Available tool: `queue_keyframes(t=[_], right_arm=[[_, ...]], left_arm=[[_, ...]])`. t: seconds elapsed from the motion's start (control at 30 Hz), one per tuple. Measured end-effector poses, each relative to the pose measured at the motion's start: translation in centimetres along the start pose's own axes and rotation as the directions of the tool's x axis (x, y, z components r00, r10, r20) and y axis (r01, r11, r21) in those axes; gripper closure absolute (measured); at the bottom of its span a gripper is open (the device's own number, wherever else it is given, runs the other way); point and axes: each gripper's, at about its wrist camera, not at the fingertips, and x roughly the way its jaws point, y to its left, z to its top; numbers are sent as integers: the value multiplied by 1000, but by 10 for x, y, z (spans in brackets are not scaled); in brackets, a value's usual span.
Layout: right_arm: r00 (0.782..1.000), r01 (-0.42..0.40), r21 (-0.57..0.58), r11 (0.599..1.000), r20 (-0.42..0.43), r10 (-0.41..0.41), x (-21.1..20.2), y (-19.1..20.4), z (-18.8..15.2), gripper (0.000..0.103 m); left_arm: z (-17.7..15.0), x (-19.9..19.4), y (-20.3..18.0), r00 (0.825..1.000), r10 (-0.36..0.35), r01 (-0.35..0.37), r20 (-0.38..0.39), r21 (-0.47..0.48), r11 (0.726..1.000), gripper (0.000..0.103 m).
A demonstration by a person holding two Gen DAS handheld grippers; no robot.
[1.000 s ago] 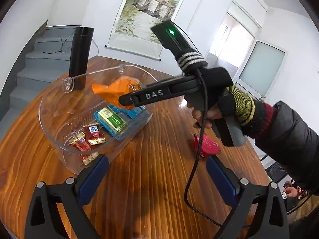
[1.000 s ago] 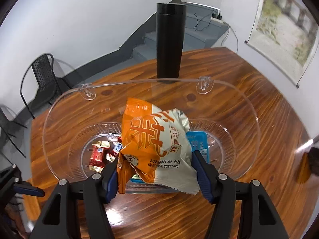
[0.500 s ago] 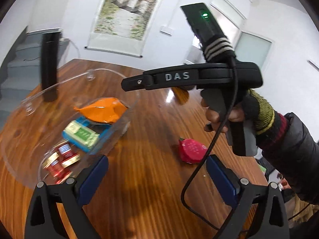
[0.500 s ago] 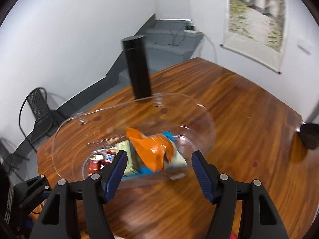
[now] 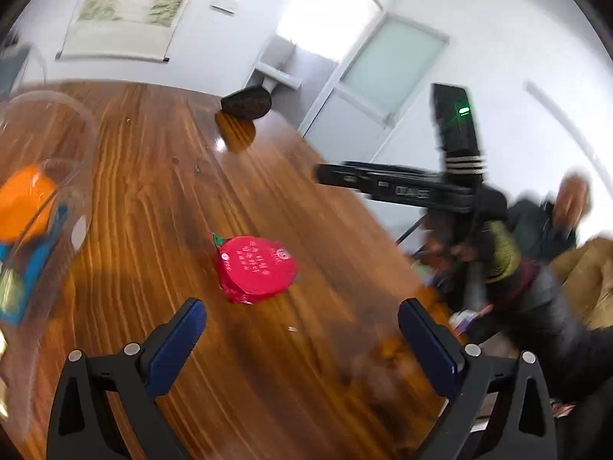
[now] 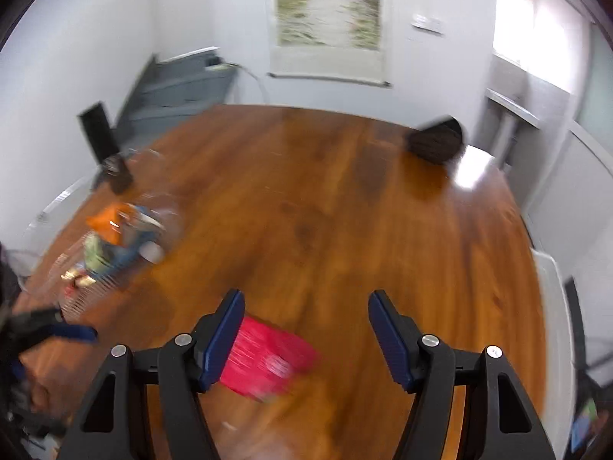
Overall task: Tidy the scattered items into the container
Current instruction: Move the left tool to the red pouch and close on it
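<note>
A red snack packet (image 5: 254, 269) lies alone on the wooden table (image 5: 161, 176). It also shows in the right wrist view (image 6: 268, 358), blurred, just beyond my right gripper's left finger. My left gripper (image 5: 300, 339) is open and empty, a little short of the packet. My right gripper (image 6: 306, 335) is open and empty above the table; its body (image 5: 402, 188) shows in the left wrist view. The clear plastic container (image 5: 57, 176) at the left holds an orange packet (image 5: 25, 207), a blue box and small sweets; it also shows in the right wrist view (image 6: 107, 245).
A black cylinder (image 6: 97, 134) stands behind the container. A dark round object (image 6: 436, 140) sits at the table's far edge; it also shows in the left wrist view (image 5: 247, 101). A white chair back (image 6: 551, 306) stands at the right edge.
The orange packet left my right gripper and now lies in the container. Both grippers swung right, away from the container toward the red packet. The right gripper drew back.
</note>
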Motion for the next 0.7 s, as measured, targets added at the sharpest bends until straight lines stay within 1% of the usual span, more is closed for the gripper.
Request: queue_keyframes(t=[0.1, 0.13, 0.27, 0.37, 0.43, 0.5, 0.57, 0.63, 0.7], right_arm=[[999, 33, 48, 998, -8, -33, -12, -21, -21, 35], [999, 38, 67, 997, -9, -38, -15, -27, -27, 35], [998, 64, 136, 989, -22, -61, -26, -49, -49, 35], [997, 71, 156, 985, -33, -67, -25, -55, -59, 35], [997, 74, 163, 984, -40, -69, -24, -56, -64, 35], [997, 75, 169, 983, -45, -69, -22, -58, -67, 35], [997, 73, 172, 982, -47, -65, -22, -59, -68, 35], [997, 71, 171, 983, -48, -64, -21, -60, -69, 35], [997, 68, 170, 983, -48, -61, -20, -60, -69, 35]], left_arm=[[8, 32, -11, 994, 104, -101, -32, 89, 991, 0], [11, 42, -12, 991, 128, -123, -45, 101, 987, 0], [20, 78, -10, 979, 183, -172, -86, 122, 977, 0], [31, 98, -3, 976, 176, -164, -125, 105, 981, 0], [37, 112, 0, 976, 148, -131, -159, 117, 985, 0], [41, 124, -3, 972, 140, -108, -187, 173, 979, 0], [43, 133, -9, 967, 145, -89, -211, 254, 963, 0], [43, 142, -13, 958, 145, -60, -249, 319, 946, 0], [43, 152, -13, 946, 146, -36, -289, 353, 935, 0]])
